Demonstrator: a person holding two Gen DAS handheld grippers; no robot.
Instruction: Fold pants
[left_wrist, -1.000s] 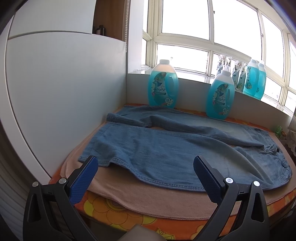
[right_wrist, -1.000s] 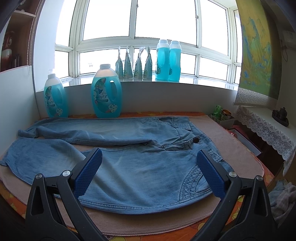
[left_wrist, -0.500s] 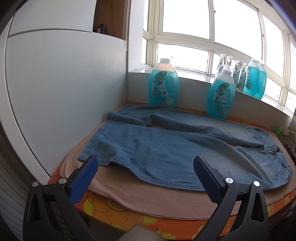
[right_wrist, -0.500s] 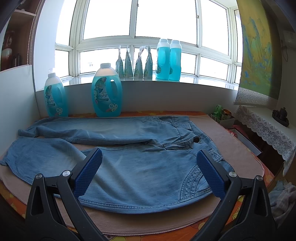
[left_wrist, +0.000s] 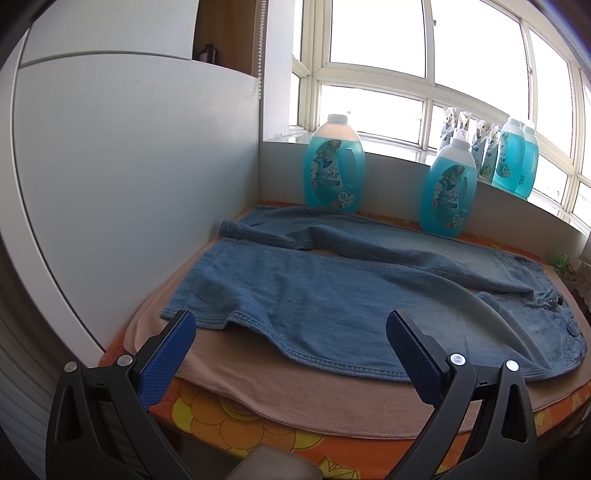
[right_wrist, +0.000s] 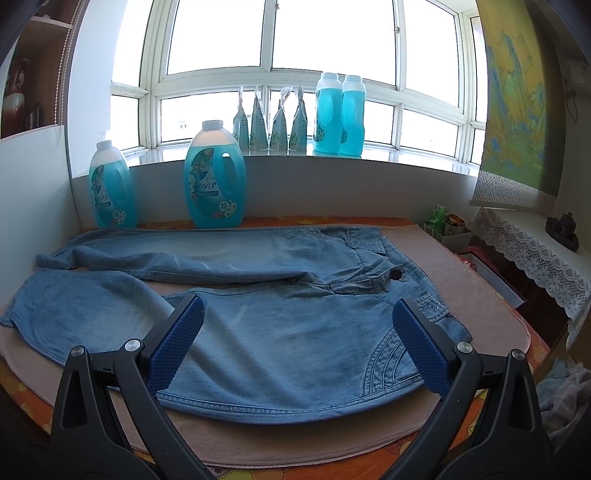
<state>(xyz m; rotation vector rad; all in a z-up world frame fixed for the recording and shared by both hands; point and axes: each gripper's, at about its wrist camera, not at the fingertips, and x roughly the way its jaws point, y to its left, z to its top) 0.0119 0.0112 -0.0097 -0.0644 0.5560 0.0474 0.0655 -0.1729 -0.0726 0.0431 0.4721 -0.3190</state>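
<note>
Blue denim pants (left_wrist: 332, 291) lie spread flat on a beige mat (left_wrist: 295, 387), legs toward the left wall and waist to the right. The far leg is rumpled and partly folded over. My left gripper (left_wrist: 291, 325) hovers open near the front edge, just short of the near leg's hem. In the right wrist view the pants (right_wrist: 258, 325) fill the middle, with the button waist at the right. My right gripper (right_wrist: 299, 314) stands open above the near side of the seat, holding nothing.
Two blue detergent bottles (left_wrist: 334, 162) (left_wrist: 448, 188) stand at the back of the table against the sill. More bottles (right_wrist: 338, 114) and pouches (right_wrist: 269, 122) line the windowsill. A white panel (left_wrist: 129, 177) walls the left side. A lace-covered shelf (right_wrist: 535, 254) is on the right.
Both grippers have drifted only slightly; the view is nearly the same. The pants have not moved.
</note>
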